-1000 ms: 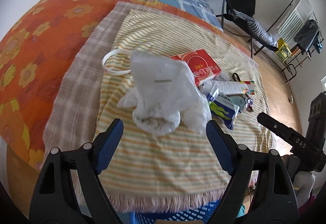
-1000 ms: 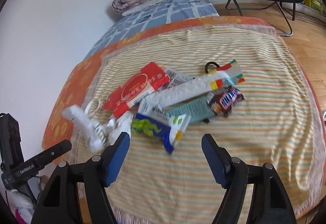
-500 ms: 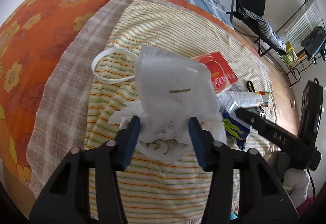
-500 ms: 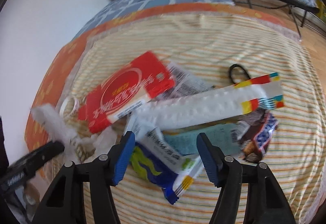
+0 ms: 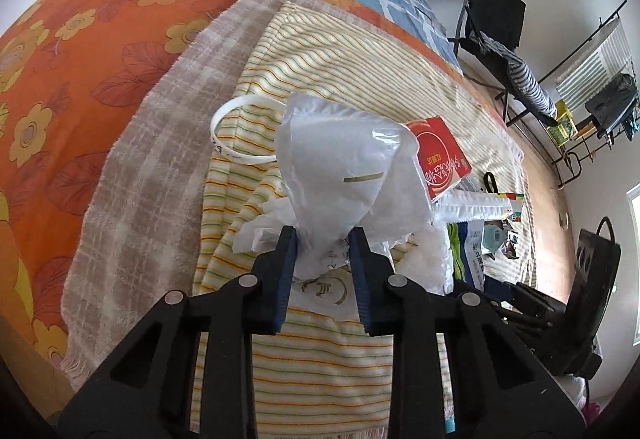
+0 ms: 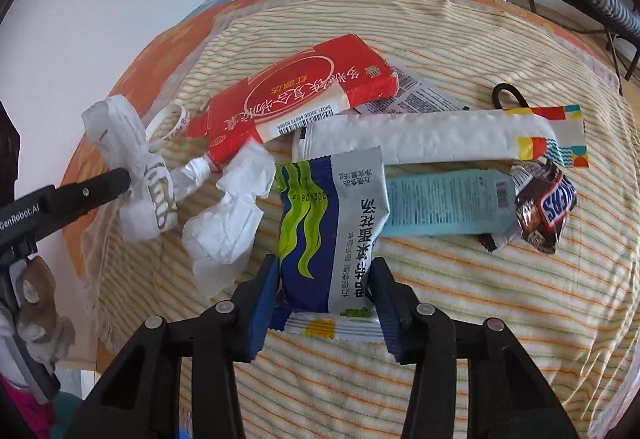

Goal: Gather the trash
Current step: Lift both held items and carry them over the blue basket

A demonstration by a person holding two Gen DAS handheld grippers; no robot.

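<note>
Both sets of jaws have just been closing, each with a piece of trash between them. The left gripper [image 5: 322,239] is now pinching the white plastic bag [image 5: 344,159]: its blue pads are pressing the crumpled neck from both sides, and the bag is ballooning up just beyond the tips. The right gripper [image 6: 326,271] is squeezing in on the blue-and-green snack packet [image 6: 334,223], whose near end is sitting between the pads with both side edges touching them. Judging by that, two pickups are getting under way at once, with lifting still to come.

Both grippers are pointing steeply down at the striped blanket [image 6: 500,319], the left one just to the left of the right one's packet, its dark finger showing at the edge of the right view.

Beyond the right jaws, crumpled white paper [image 6: 228,223] is lying just left of the packet. Further out are a pale blue wrapper [image 6: 448,207], a chocolate bar wrapper [image 6: 548,207] and a long white pouch [image 6: 420,135]. Behind those is the red box [image 6: 304,99], and a white ring [image 5: 240,131] is lying beyond the left jaws, all still waiting.
</note>
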